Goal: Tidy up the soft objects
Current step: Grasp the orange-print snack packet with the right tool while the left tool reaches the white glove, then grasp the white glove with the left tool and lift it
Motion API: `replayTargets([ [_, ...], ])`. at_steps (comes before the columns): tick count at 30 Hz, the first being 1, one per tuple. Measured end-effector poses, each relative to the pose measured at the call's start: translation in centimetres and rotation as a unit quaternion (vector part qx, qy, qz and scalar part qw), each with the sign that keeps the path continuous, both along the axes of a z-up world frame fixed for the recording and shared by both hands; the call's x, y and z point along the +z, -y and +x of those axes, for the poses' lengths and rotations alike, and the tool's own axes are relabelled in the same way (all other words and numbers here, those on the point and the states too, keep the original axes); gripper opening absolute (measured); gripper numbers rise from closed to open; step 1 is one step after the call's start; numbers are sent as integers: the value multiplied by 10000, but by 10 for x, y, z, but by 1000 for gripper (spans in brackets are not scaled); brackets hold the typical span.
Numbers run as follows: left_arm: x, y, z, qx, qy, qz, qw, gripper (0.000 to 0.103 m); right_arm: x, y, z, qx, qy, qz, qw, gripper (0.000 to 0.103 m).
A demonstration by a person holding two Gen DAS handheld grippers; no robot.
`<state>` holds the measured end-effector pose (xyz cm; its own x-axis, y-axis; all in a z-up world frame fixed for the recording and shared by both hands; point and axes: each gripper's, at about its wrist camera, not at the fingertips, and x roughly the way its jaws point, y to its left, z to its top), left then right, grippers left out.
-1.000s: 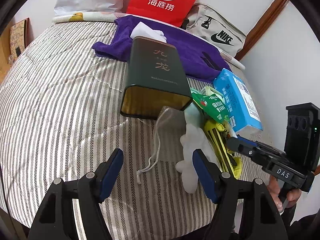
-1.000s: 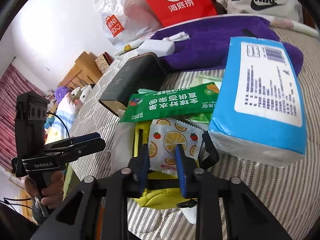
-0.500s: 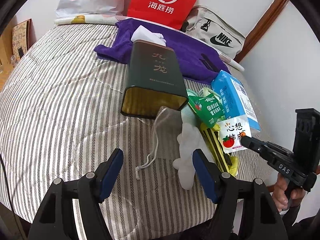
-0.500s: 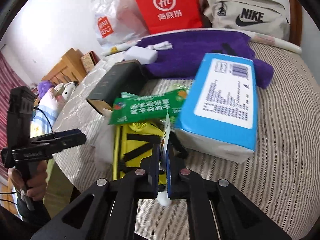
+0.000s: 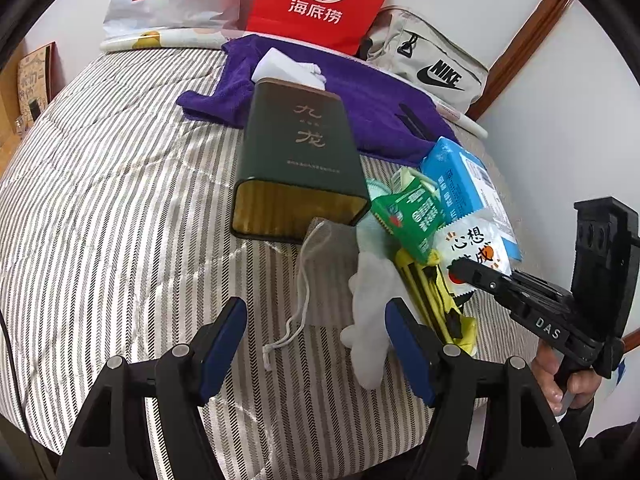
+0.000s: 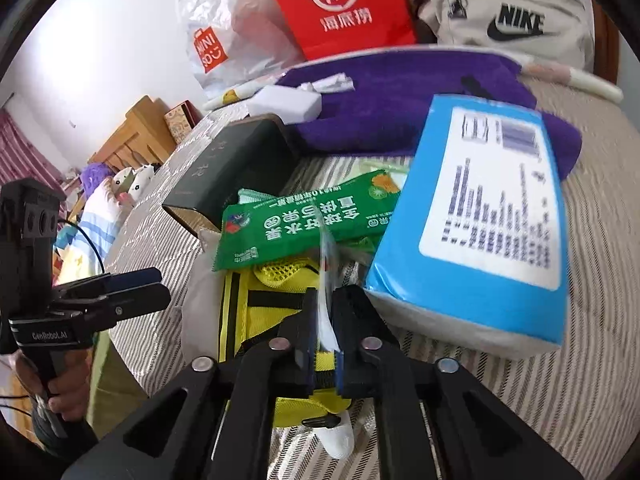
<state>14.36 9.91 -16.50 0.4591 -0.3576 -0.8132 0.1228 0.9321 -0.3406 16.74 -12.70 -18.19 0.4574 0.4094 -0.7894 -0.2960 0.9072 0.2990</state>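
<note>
Across the striped quilt (image 5: 120,208) that covers the bed, my pile of things sits toward the right edge. Biggest of it is the dark green tin (image 5: 298,168) lying on its side with its open mouth facing me. Next comes the blue tissue pack (image 6: 480,216), then the yellow mesh pouch (image 6: 264,320) under the green snack packet (image 6: 308,224), then the grey drawstring bag (image 5: 324,256) and the white plush toy (image 5: 370,312).

Smallest is the white sachet (image 5: 476,256) printed with an orange. My right gripper (image 6: 325,340) has it pinched by its lower edge, the jaws drawn nearly together on the thin film. It hangs just above the yellow pouch, beside the tissue pack. I judge it very light, limp and slick, likely to slide out or fold if I swing it. A grip on the crimped seam should hold better than on the smooth middle.

My left gripper (image 5: 316,336) hangs over the quilt with its blue pads (image 5: 224,336) spread wide and nothing between them. The drawstring bag's cord and the plush toy lie just ahead of it.
</note>
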Motion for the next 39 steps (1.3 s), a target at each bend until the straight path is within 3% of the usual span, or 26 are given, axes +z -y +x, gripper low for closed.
replayTargets([
  [13, 1, 29, -3, -311, 151, -47, 9994, 67, 28, 38, -44, -78, 333, -37, 9994, 5],
  [18, -10, 35, 2, -309, 79, -141, 9994, 50, 21, 58, -57, -215, 248, -116, 9994, 5],
  [20, -14, 38, 3, -361, 134, -154, 9991, 34, 16, 64, -61, -257, 177, -170, 9994, 5],
  [23, -20, 43, 5, -414, 152, -116, 9990, 21, 8, 70, -64, -286, 107, -194, 9993, 5],
  [27, -24, 45, 8, -432, 27, -144, 9990, 21, 0, 72, -62, -308, 26, -234, 9992, 5],
  [29, -28, 44, 12, -427, -144, -300, 9985, 27, -4, 72, -60, -306, -7, -250, 9992, 5],
  [34, -31, 45, 14, -316, -19, -391, 9987, 26, -13, 68, -57, -282, -120, -232, 9993, 5],
  [39, -18, 47, 7, -331, 269, -262, 9987, 11, -10, 65, -59, -283, -112, -259, 9992, 5],
])
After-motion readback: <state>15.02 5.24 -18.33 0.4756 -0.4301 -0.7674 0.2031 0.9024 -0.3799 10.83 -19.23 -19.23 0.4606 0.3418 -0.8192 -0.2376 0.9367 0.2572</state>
